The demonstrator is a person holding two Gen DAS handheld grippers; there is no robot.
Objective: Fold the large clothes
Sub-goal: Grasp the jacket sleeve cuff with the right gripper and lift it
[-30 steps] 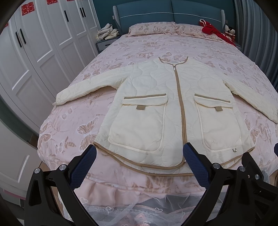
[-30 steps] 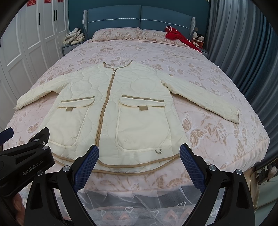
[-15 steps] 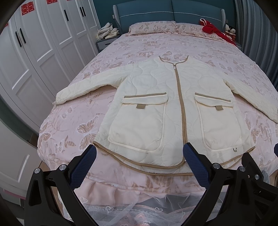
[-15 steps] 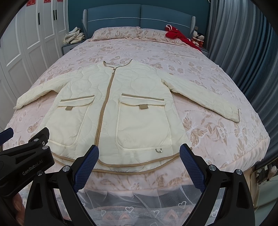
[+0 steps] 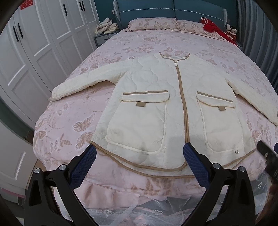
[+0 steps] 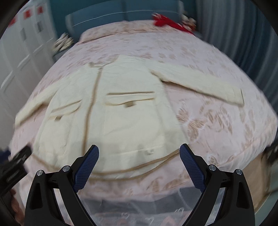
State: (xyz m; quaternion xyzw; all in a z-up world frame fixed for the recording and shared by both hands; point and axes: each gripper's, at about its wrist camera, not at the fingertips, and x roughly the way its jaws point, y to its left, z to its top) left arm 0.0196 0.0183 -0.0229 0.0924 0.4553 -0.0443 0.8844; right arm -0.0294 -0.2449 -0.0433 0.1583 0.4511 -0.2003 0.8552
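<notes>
A cream quilted jacket with tan trim, a centre zipper and two flap pockets lies flat, face up, on the bed, both sleeves spread out. Its hem is at the near bed edge. My left gripper is open and empty, just above the hem near the jacket's left pocket. My right gripper is open and empty, over the hem below the right pocket; its view of the jacket is motion-blurred. The right gripper also shows at the right edge of the left wrist view.
The bed has a pink butterfly-print cover and a blue headboard. White wardrobes stand on the left, with a nightstand holding folded clothes. A red item lies by the pillows. Grey curtains hang on the right.
Both grippers have moved forward toward the jacket's hem. The right gripper is swinging to the right, so its view is blurred. Both stay open.
</notes>
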